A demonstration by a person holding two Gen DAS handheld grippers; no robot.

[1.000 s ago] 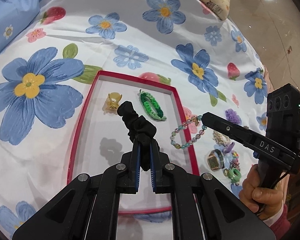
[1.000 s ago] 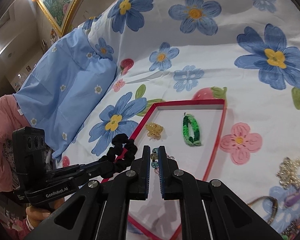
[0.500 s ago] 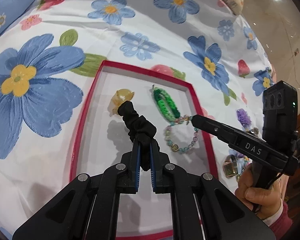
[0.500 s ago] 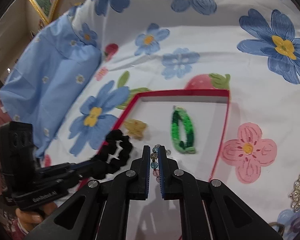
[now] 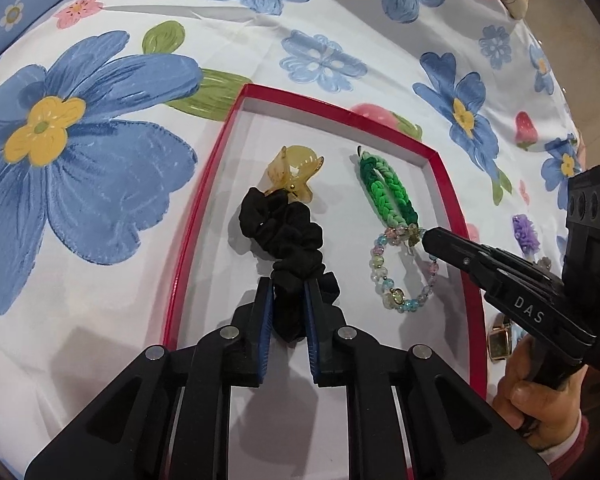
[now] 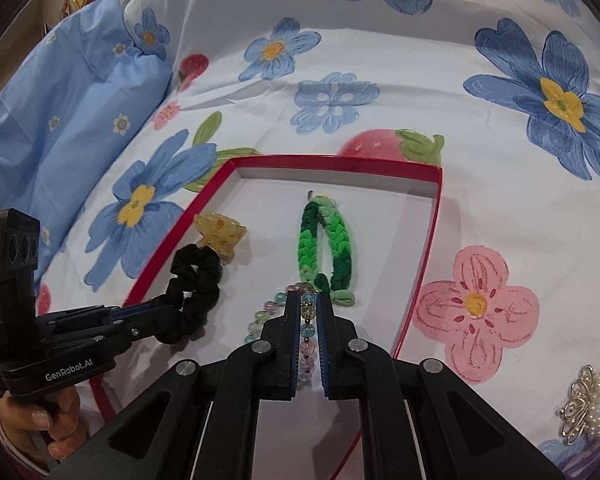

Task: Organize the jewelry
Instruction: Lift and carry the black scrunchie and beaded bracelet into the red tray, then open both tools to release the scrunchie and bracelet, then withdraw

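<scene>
Two pieces are being set down in the red-rimmed tray together, and we judge this to be the placing step. Our left gripper has its jaws narrow, and they have just eased apart slightly; the black scrunchie sits between the blue pads, its free end lying on the tray floor beside the left rim. Whether the pads still press on the fabric we cannot tell for certain; it looks lightly pinched. Our right gripper is clamped nearly closed on the pastel bead bracelet, whose loop rests on the tray floor toward the right rim.

Contents of the tray: an amber claw clip toward the far left corner, touching the scrunchie's far end; a green braided band toward the far right corner, its near end touching the bracelet.

Next we should open both grippers fully and lift straight away so neither piece drags.

More items lie on the floral bedsheet beyond the tray's right rim: a pearl ornament, a purple trinket and a square watch.
</scene>
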